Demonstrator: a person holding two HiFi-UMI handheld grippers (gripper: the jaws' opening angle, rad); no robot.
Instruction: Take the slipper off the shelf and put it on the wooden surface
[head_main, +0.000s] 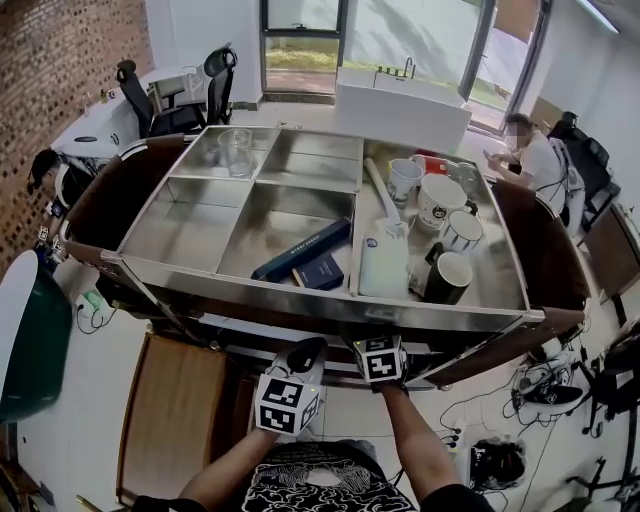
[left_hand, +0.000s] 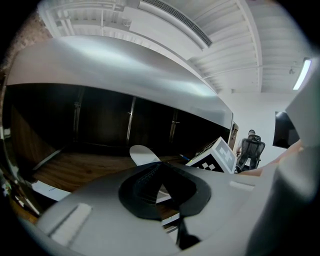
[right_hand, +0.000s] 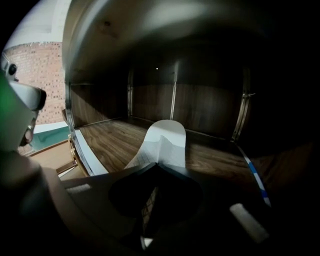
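Observation:
The white slipper (right_hand: 165, 140) lies on the dark wooden shelf board (right_hand: 110, 140) under the metal top, toe pointing inward. My right gripper (right_hand: 156, 165) is shut on the slipper's near end, with white mesh fabric showing between its jaws. In the left gripper view the slipper's toe (left_hand: 142, 152) pokes up beyond my left gripper (left_hand: 159, 167), whose jaws meet with nothing in them. The right gripper's marker cube (left_hand: 216, 157) sits just right of it. In the head view both grippers, left (head_main: 308, 348) and right (head_main: 380, 350), reach under the shelf's front edge, and the slipper is hidden.
The metal shelf top (head_main: 200, 230) holds dark books (head_main: 300, 255), several cups (head_main: 440, 200) and a glass (head_main: 235, 150). A light wooden surface (head_main: 175, 410) stands low at my left. A person (head_main: 540, 160) sits at the back right; cables lie on the floor at the right.

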